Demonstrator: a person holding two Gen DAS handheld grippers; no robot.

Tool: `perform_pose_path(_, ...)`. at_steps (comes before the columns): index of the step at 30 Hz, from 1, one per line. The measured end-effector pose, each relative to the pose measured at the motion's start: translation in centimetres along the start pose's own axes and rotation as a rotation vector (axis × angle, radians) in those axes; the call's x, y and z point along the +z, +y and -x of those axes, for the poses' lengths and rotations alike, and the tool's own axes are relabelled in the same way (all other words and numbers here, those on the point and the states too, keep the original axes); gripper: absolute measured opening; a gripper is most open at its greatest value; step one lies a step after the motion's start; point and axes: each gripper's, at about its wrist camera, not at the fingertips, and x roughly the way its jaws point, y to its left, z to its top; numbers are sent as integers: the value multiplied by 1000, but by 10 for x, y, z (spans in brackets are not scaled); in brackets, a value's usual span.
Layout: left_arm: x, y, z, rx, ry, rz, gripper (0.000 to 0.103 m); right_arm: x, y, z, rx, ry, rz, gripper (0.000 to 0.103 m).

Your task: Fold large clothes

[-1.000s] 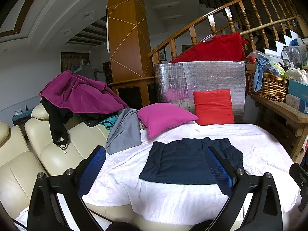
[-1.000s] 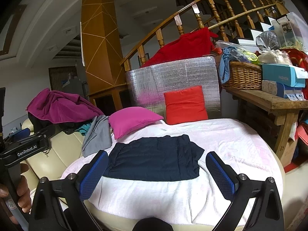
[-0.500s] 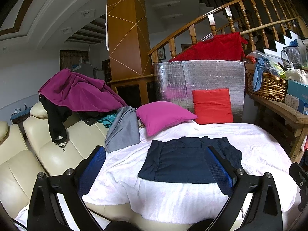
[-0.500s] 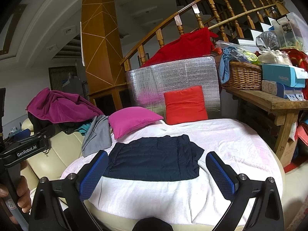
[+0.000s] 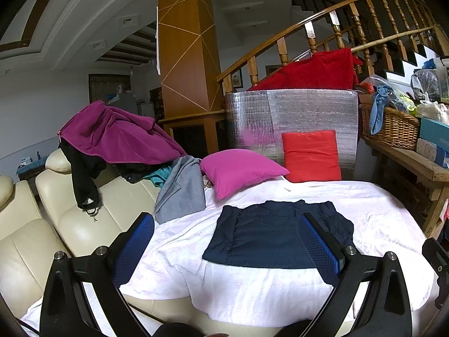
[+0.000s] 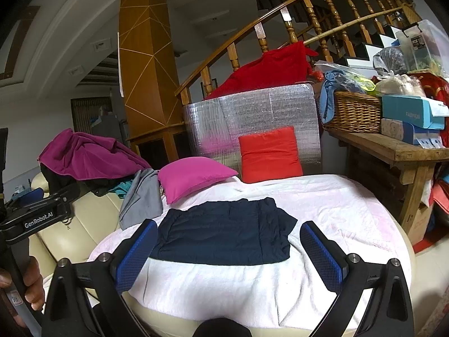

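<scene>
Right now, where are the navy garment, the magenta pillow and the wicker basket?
navy garment [image 6: 224, 233]: right wrist view, middle of the folded top panel.
magenta pillow [image 6: 193, 177]: right wrist view, centre of its upper face.
wicker basket [image 6: 355, 112]: right wrist view, woven front wall.

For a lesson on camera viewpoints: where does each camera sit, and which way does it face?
Left wrist: on the left gripper, facing the navy garment on the white-covered sofa; only its open fingers show.
Right wrist: on the right gripper, facing likewise; the left gripper and a hand show at left.
Shared: garment, magenta pillow, red cushion.
</scene>
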Motion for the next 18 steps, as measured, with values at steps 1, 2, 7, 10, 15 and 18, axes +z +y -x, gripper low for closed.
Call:
perform_pose_path(1, 0, 0, 0, 1, 0, 1, 101, 0, 0, 0, -1, 0, 0, 103)
perform_pose_path(2, 0, 0, 0, 2, 0, 1, 101, 0, 0, 0, -1, 1, 0, 103)
perform_pose_path(7, -1, 0, -1, 3, 1, -1, 101, 1, 1, 0, 0, 4, 3, 103)
perform_pose_path(10, 0, 1, -1, 5, -2, 1, 101, 2, 1, -1, 2, 5, 8, 103)
perform_pose_path(15, 0, 2, 0, 2, -3, 1, 101, 3, 2, -3, 4, 4, 16, 103)
perform_pose_path(18, 0, 1, 1, 0, -2, 1, 101, 3, 2, -3, 6, 5, 17, 103)
